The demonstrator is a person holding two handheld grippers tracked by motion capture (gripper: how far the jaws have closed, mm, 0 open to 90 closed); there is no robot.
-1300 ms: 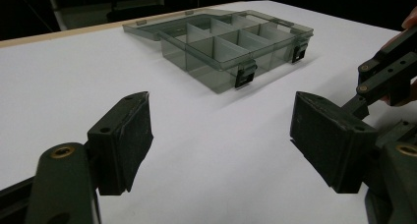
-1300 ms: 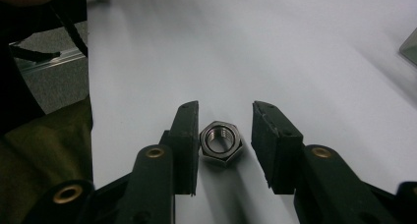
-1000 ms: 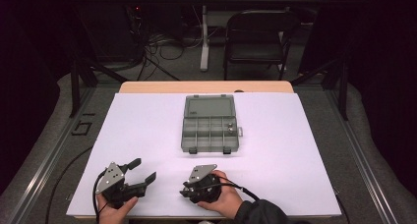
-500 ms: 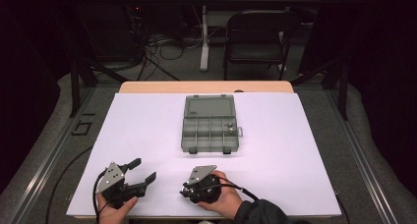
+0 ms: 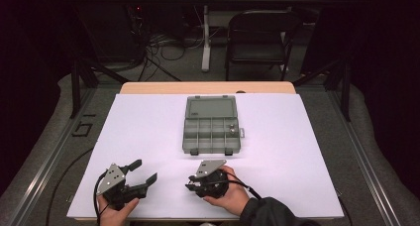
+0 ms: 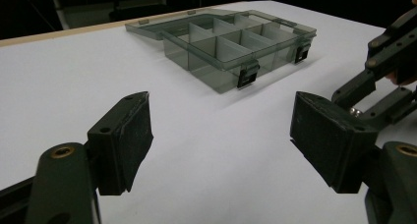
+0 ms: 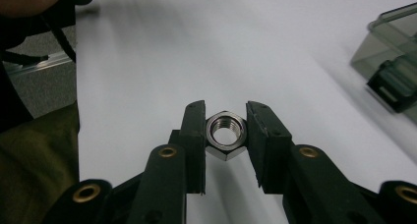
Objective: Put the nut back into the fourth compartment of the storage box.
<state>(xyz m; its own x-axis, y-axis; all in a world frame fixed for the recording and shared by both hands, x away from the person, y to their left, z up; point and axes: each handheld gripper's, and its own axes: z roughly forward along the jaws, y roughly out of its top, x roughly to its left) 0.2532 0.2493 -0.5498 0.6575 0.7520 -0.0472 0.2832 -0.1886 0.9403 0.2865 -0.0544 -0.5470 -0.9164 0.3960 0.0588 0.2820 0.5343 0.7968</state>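
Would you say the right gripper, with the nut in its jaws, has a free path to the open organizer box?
Probably yes: the right gripper grips the nut, and bare white table lies between it and the open box; the left gripper sits off to the side.

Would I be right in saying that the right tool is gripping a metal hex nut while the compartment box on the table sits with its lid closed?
Not quite: the compartment box has its lid open, lying flat behind the tray, as the high view shows. The rest holds: the right tool is shut on the metal hex nut.
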